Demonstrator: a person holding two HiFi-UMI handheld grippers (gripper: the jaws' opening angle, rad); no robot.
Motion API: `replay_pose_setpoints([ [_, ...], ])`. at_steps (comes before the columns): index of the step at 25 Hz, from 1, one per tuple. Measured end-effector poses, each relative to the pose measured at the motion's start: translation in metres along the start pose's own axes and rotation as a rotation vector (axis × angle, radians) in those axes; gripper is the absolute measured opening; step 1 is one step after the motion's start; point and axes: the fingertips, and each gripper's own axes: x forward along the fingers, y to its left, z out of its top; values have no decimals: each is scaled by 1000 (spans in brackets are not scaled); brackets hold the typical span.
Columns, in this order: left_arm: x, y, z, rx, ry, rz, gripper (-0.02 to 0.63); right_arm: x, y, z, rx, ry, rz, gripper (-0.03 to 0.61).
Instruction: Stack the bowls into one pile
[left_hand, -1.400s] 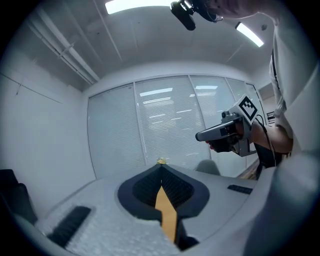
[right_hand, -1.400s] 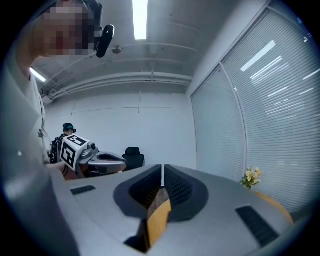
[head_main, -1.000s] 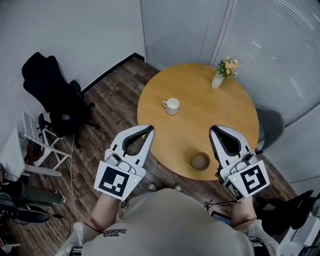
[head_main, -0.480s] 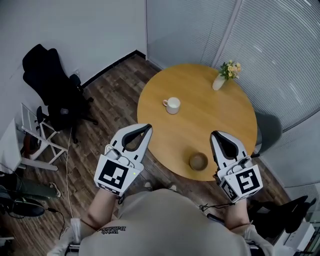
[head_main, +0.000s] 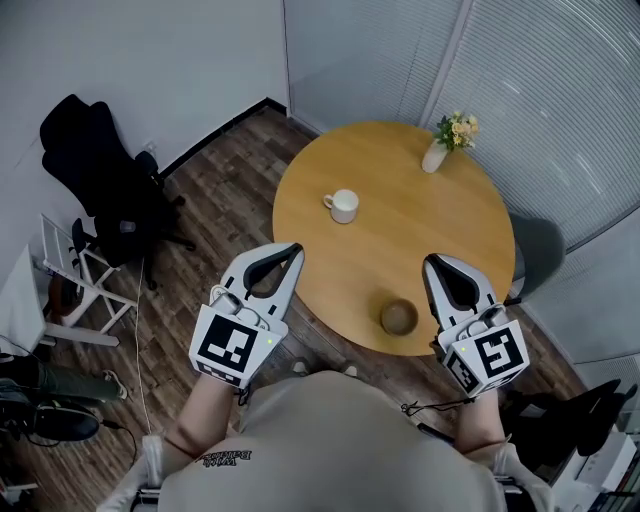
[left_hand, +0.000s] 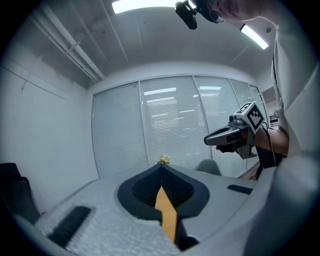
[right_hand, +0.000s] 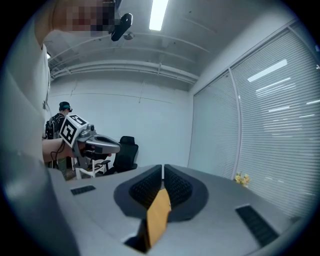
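We hold our white left gripper (head_main: 292, 249) and right gripper (head_main: 432, 263) pinched together, empty, flanking the small brown bowl (head_main: 399, 317) at six o'clock on the round wooden table (head_main: 400, 225), seemingly parked within reach.

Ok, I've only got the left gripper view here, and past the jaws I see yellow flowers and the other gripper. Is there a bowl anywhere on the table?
Observer: Yes, one brown bowl sits close to the near edge of the round wooden table, just left of the right gripper.
Operator: Any second bowl to stack with it?
Observer: None shows in the head view. The only other dish is a white cup, on the table's left side and farther from the person.
Operator: Is the right gripper carrying anything?
Observer: No. In the right gripper view its jaws are together with nothing between them.
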Motion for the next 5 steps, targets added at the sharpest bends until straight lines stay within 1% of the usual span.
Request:
replay_pose_setpoints([
  [5,2,-1,-5,25,7,-10,20,-2,-4,-1,-8,-1,-16,34],
])
